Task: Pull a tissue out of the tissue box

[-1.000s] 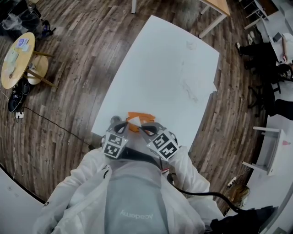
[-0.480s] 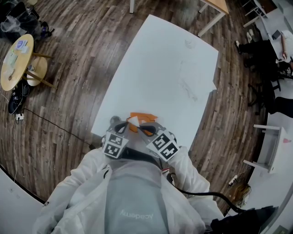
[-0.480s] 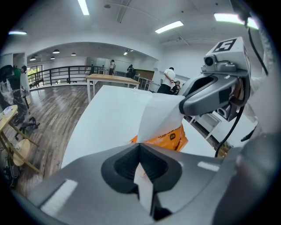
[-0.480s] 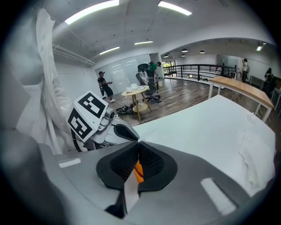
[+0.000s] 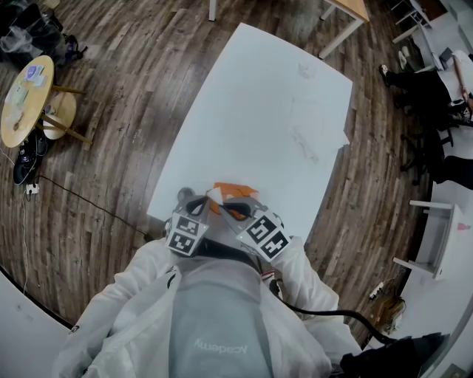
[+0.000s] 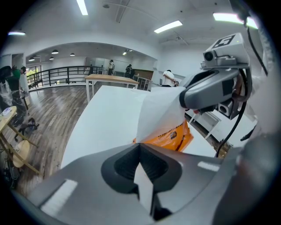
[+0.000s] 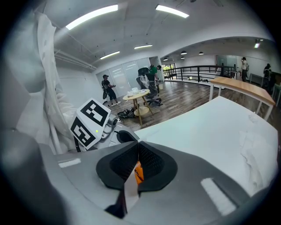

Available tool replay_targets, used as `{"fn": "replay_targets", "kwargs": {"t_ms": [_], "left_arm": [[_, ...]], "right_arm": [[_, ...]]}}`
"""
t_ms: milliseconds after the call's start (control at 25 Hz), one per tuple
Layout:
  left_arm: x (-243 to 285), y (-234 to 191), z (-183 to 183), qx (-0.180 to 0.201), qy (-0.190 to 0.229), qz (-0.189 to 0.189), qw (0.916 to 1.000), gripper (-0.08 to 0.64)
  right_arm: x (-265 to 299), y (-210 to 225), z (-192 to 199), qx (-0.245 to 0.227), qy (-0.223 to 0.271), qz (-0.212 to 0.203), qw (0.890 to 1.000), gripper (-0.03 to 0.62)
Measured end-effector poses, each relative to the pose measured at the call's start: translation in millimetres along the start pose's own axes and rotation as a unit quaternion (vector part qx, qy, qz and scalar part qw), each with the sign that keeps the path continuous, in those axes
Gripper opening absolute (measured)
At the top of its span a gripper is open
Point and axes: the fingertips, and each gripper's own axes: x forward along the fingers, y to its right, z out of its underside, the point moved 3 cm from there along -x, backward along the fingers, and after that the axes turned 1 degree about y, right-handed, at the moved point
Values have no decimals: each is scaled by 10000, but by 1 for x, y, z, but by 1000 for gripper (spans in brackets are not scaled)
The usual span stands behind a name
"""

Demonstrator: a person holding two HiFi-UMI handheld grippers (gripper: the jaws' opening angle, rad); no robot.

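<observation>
An orange tissue pack [image 5: 235, 192] lies at the near edge of the white table [image 5: 259, 111], with a white tissue [image 5: 216, 195] rising from it. My left gripper [image 5: 195, 202] is shut on that tissue [image 6: 160, 112]; the sheet runs through its jaws [image 6: 139, 145] and stretches up toward the right gripper [image 6: 186, 99]. The pack [image 6: 175, 136] shows orange behind the sheet. My right gripper [image 5: 233, 208] is shut too [image 7: 138, 143], with orange pack material [image 7: 138, 172] and a white strip pinched in the slit between its jaws.
Crumpled white sheets [image 7: 252, 147] lie farther out on the table [image 5: 310, 140]. A round wooden side table [image 5: 26, 96] stands on the floor at the left, another wooden table [image 5: 347, 11] beyond the far end. People stand in the background [image 7: 106, 88].
The orange pack and the tissue have shifted a little to the right between the grippers. Both grippers stay almost where they were, jaws still closed.
</observation>
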Motion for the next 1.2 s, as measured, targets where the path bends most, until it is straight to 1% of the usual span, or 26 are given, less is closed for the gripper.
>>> {"fn": "replay_targets", "kwargs": {"t_ms": [120, 280, 520, 680, 800, 1000, 1200], "left_arm": [[-2, -1, -2, 32, 36, -17, 10000, 0], [-12, 0, -15, 50, 76, 16, 10000, 0], [-10, 24, -24, 132, 171, 386, 9990, 0], [-5, 47, -25, 275, 163, 683, 9972, 0], [2, 60, -27, 394, 159, 820, 9957, 0], [13, 68, -29, 487, 118, 873, 9949, 0], [21, 70, -20, 461, 24, 882, 9950, 0]], "right_arm": [[0, 1, 1, 27, -12, 7, 10000, 5], [1, 8, 5, 79, 14, 137, 9999, 5], [2, 15, 8, 133, -36, 213, 9997, 5], [2, 15, 10, 154, -36, 204, 9997, 5], [2, 15, 11, 153, -48, 192, 9997, 5], [-1, 14, 13, 149, -66, 195, 9997, 5], [-3, 14, 15, 139, -37, 198, 9997, 5]]}}
